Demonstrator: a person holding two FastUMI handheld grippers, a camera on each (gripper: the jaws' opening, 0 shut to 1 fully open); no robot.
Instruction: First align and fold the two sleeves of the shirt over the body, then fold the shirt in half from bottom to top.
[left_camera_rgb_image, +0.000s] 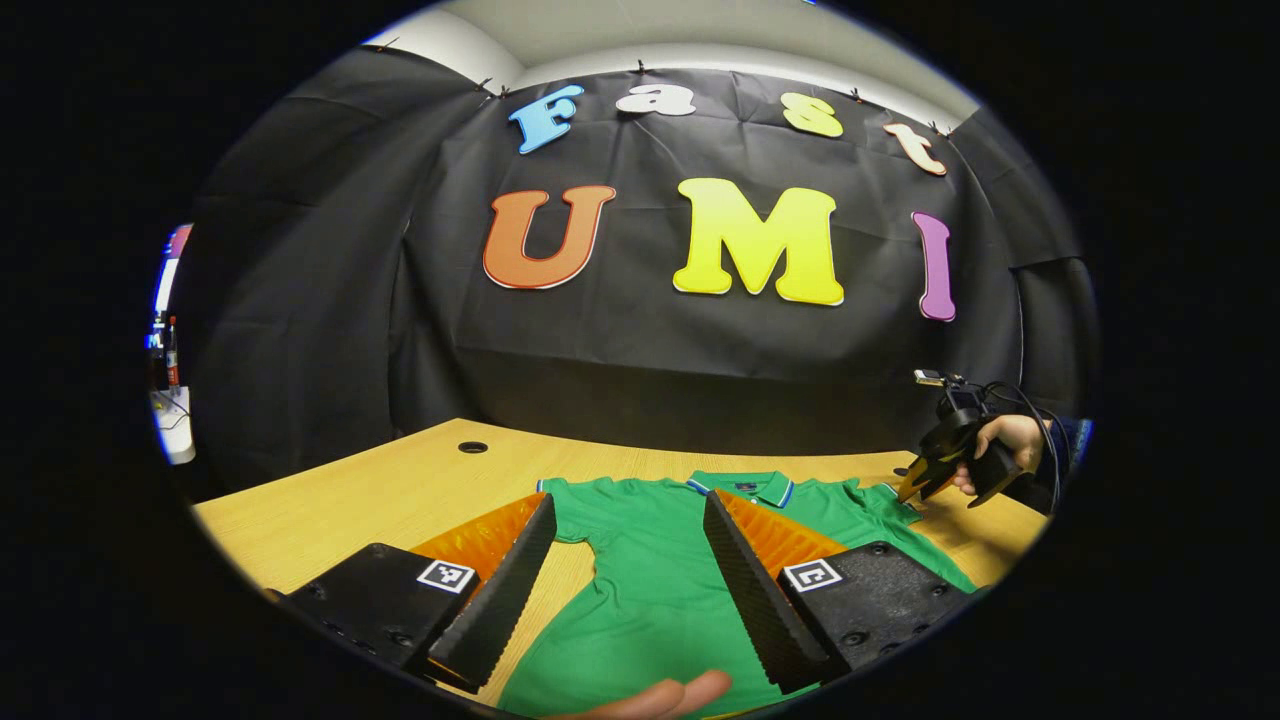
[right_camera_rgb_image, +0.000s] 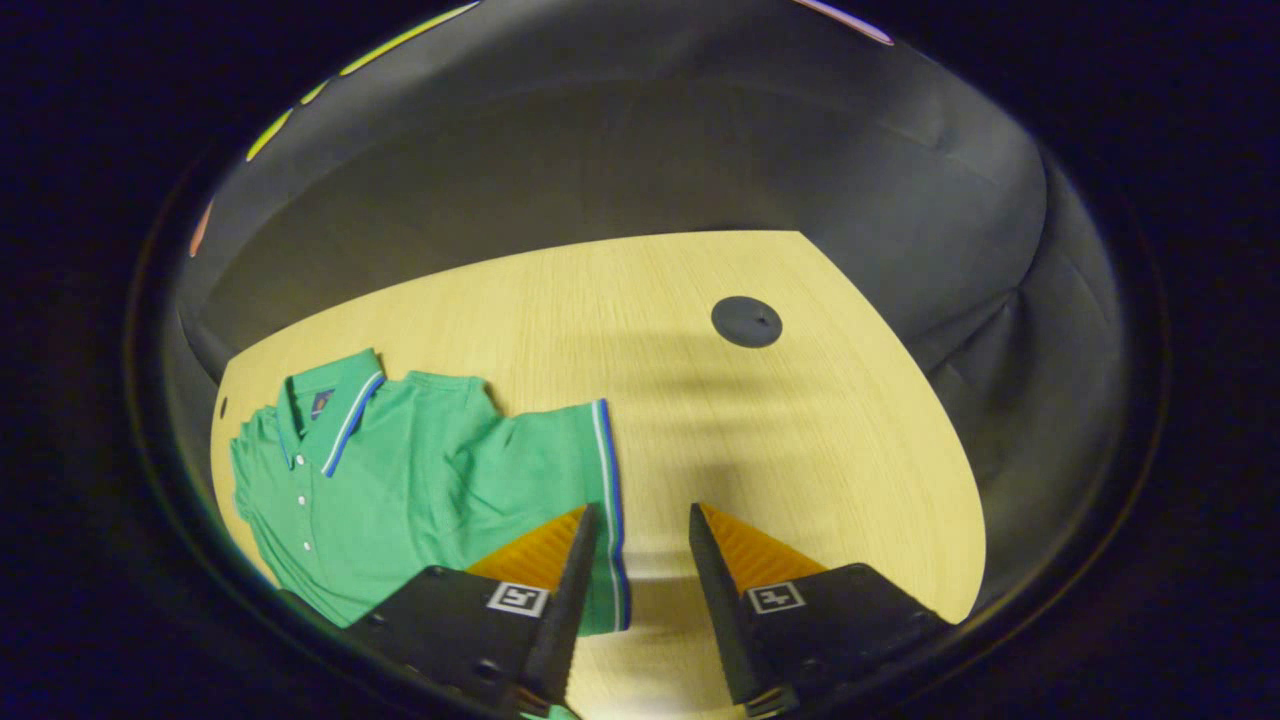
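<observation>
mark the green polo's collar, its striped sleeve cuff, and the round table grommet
green polo shirt's collar (right_camera_rgb_image: 335, 395), right gripper view, collar's striped edge
striped sleeve cuff (right_camera_rgb_image: 606, 470), right gripper view, mid-hem
round dark table grommet (right_camera_rgb_image: 746, 321), right gripper view, centre

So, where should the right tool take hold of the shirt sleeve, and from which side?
Probably at the striped cuff edge of the sleeve, coming from the outer side over the bare table. In the right gripper view the sleeve lies flat, spread away from the shirt body, and its hem already sits between the open fingers of the right tool.
</observation>
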